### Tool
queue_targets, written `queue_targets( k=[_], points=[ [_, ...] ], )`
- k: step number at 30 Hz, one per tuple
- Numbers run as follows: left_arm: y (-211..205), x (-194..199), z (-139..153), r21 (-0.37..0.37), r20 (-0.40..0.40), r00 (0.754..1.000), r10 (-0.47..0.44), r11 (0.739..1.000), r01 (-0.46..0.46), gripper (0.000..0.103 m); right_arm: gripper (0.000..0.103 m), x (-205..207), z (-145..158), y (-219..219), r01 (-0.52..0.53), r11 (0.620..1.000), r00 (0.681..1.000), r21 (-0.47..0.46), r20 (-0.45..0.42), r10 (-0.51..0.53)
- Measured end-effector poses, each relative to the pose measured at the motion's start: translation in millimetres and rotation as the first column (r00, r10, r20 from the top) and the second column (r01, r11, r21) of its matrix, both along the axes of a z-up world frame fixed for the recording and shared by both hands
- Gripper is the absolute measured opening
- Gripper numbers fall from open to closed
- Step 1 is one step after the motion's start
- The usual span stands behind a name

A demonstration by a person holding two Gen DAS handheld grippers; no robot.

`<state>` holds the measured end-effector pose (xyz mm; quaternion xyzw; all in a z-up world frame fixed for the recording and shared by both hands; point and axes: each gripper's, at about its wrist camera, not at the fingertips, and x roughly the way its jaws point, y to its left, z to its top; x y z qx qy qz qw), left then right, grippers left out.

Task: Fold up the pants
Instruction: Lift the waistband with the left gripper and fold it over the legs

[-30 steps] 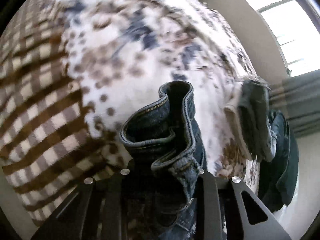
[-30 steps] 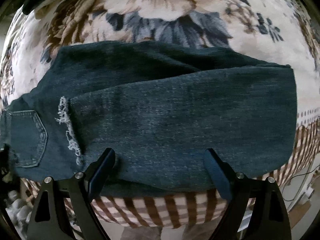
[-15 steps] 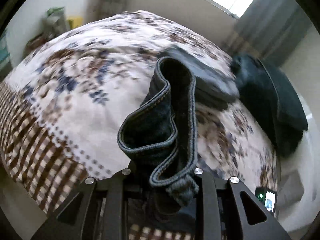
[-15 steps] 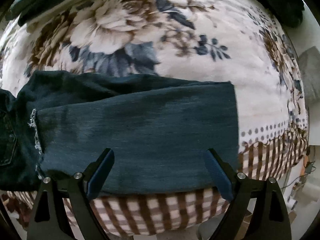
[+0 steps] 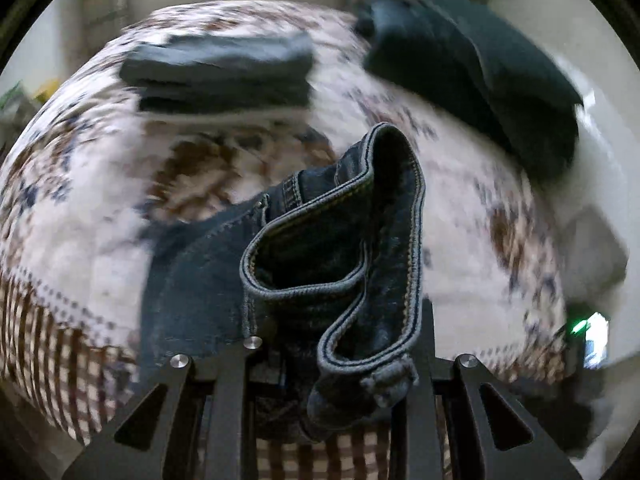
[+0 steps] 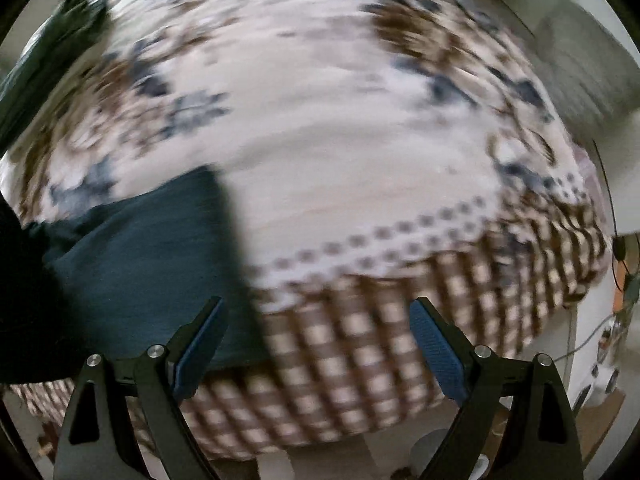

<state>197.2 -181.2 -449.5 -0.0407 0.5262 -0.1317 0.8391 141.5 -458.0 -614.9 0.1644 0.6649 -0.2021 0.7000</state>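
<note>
While the left gripper (image 5: 332, 344) pinches a bunched waistband of dark denim pants (image 5: 344, 248) between its jaws at the lower centre of the left wrist view, the rest of the garment trails down and to the left across a bed (image 5: 100, 208) covered in a floral spread with a brown checked border. A folded grey garment (image 5: 220, 72) lies near the upper left of that frame, and a dark heap of clothing (image 5: 492, 72) sits at the upper right, both well apart from the held denim. A small device with a green light (image 5: 588, 328) shows at the right edge.

In the right wrist view, the right gripper (image 6: 316, 344) hangs with its blue-padded jaws spread wide and nothing between them, above the checked border of the bed (image 6: 360, 152). One leg of the pants (image 6: 152, 256) lies flat on the spread at the lower left of that frame, its end just beside the left jaw. Both views are heavily blurred.
</note>
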Motion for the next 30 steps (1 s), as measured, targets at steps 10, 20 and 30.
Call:
queue_targets(
  k=[10, 20, 30],
  points=[
    [-93.8, -20.1, -97.8, 0.223, -0.166, 0.972, -0.167, 0.954, 0.202, 0.021, 0.094, -28.8, -25.1, -87.4, 0.137, 0.989, 0.991, 0.048, 0.006, -0.137],
    [-105.4, -18.8, -69.4, 0.154, -0.215, 0.961, -0.173, 0.966, 0.208, 0.073, 0.094, -24.9, -28.3, -118.8, 0.152, 0.965, 0.983, 0.212, 0.066, -0.169],
    [-20.6, -3.9, -3.0, 0.110, -0.152, 0.988, 0.003, 0.994, 0.014, 0.096, 0.094, 34.4, -12.3, -90.9, -0.015, 0.821, 0.972, 0.571, 0.200, -0.121]
  ],
)
